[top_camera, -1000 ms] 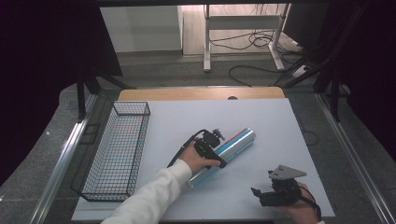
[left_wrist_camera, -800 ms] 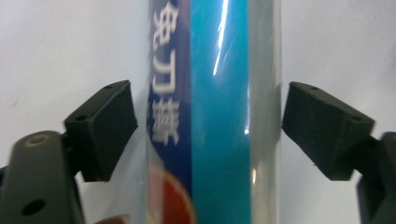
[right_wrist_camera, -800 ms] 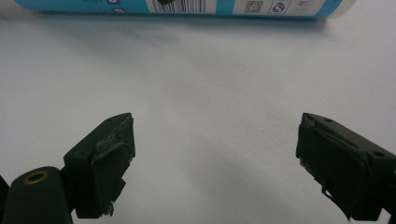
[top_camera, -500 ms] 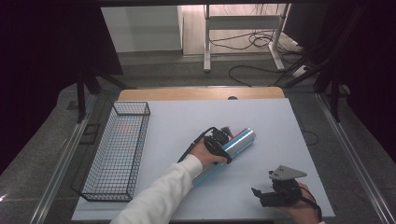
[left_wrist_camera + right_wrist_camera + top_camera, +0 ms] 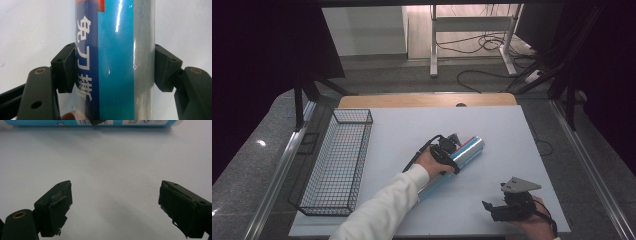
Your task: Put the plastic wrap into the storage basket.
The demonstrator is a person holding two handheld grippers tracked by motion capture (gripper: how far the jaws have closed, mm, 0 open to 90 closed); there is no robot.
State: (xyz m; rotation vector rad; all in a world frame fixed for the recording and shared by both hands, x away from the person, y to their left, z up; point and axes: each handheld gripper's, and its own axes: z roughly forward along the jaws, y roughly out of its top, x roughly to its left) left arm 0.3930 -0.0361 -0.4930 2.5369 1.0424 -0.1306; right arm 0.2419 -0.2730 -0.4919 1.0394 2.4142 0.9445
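A: The left gripper (image 5: 451, 148) has its jaws pressed on both sides of the roll (image 5: 115, 60), mid-length, right of the wire basket (image 5: 337, 160).

B: Glossy film wrap, blue and silver; looks slick, stiff, probably light. A long cylinder, so a middle hold should balance it.

A: The right gripper (image 5: 115, 207), nearer than the roll, gapes wide, holding nothing above the white table (image 5: 112, 162).

Black wire basket (image 5: 337, 162) at the left edge of the white table (image 5: 512, 145), empty, long side along that edge; cables (image 5: 482, 47) on the floor beyond the table
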